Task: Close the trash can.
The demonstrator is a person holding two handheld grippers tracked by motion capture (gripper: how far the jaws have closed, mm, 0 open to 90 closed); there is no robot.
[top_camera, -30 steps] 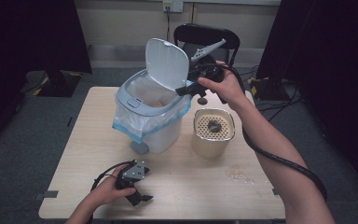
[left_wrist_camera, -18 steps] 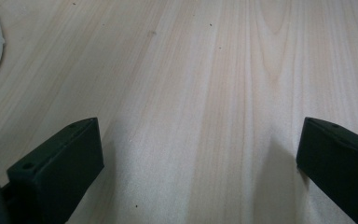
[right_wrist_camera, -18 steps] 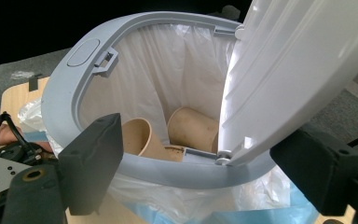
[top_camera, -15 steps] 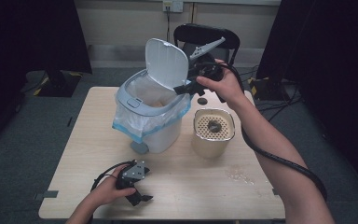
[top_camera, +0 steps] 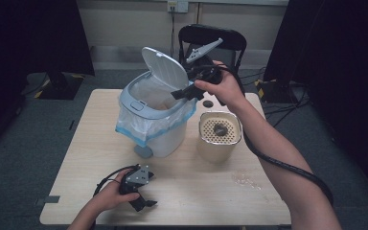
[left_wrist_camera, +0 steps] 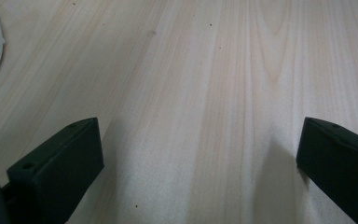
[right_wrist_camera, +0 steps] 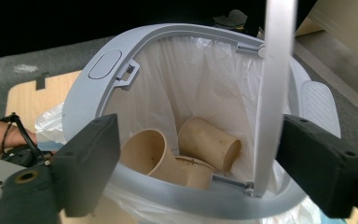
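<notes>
- The left gripper (top_camera: 141, 194) is rested on the near part of the wooden table (top_camera: 220, 191), held by the left hand (top_camera: 110, 194); its jaws are spread wide over bare wood.
- A cream perforated container (top_camera: 219, 135) is seen mid-table, just beside the bin.
- The grey bin (top_camera: 155, 120), lid (top_camera: 165, 67) raised, is lined with a plastic bag (right_wrist_camera: 177, 88); paper cups (right_wrist_camera: 205, 140) are seen lying inside.
- The right gripper (top_camera: 184, 91) is held at the bin's rim, jaws parted and empty.

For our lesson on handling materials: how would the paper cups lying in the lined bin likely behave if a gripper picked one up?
The paper cups look thin-walled and empty, so probably light and easily crushed by a firm squeeze. They lie tilted against each other inside the bin, so lifting one may shift the rest. Their round sides suggest they would roll if set down sideways.
</notes>
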